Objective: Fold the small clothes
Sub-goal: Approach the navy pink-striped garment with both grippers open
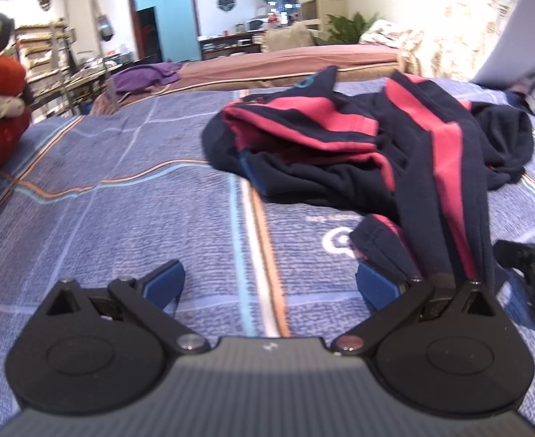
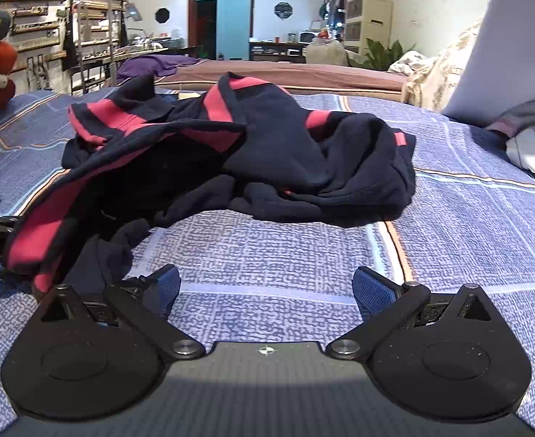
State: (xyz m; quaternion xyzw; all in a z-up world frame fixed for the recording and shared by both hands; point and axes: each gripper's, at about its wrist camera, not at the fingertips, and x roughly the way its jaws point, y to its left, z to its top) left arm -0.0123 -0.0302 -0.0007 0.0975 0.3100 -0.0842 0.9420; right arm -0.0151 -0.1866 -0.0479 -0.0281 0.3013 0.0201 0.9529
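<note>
A crumpled navy garment with red stripes (image 1: 369,145) lies on the blue checked bedsheet (image 1: 121,200), ahead of both grippers. The left gripper (image 1: 269,284) is spread wide with only sheet between its blue-padded fingers (image 1: 165,280), a trailing cuff draped over its right finger. The right gripper (image 2: 265,287) also gapes wide, gripping nothing, a striped fold touching its left finger.
</note>
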